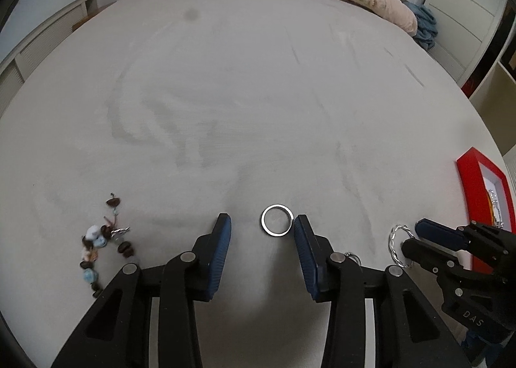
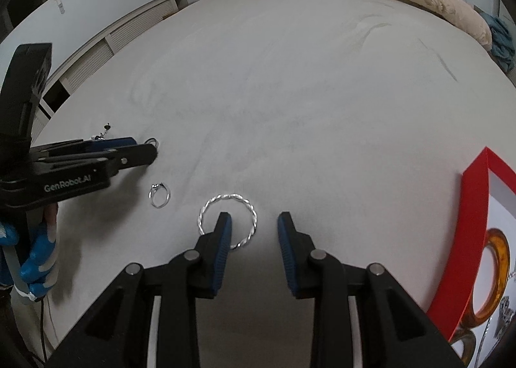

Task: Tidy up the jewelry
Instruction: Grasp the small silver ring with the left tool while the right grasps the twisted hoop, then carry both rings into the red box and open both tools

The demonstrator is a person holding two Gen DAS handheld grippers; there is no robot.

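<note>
We see a plain silver ring (image 1: 277, 219) low in the frame's centre on the pale bedsheet (image 1: 242, 94), between our left tongs (image 1: 262, 229), spread wide. Our right tongs (image 2: 254, 226) gape too, one blue ribbed finger (image 2: 223, 232) inside a twisted wire bangle (image 2: 228, 220). A glossy red box (image 2: 474, 239) sits at right.
</note>
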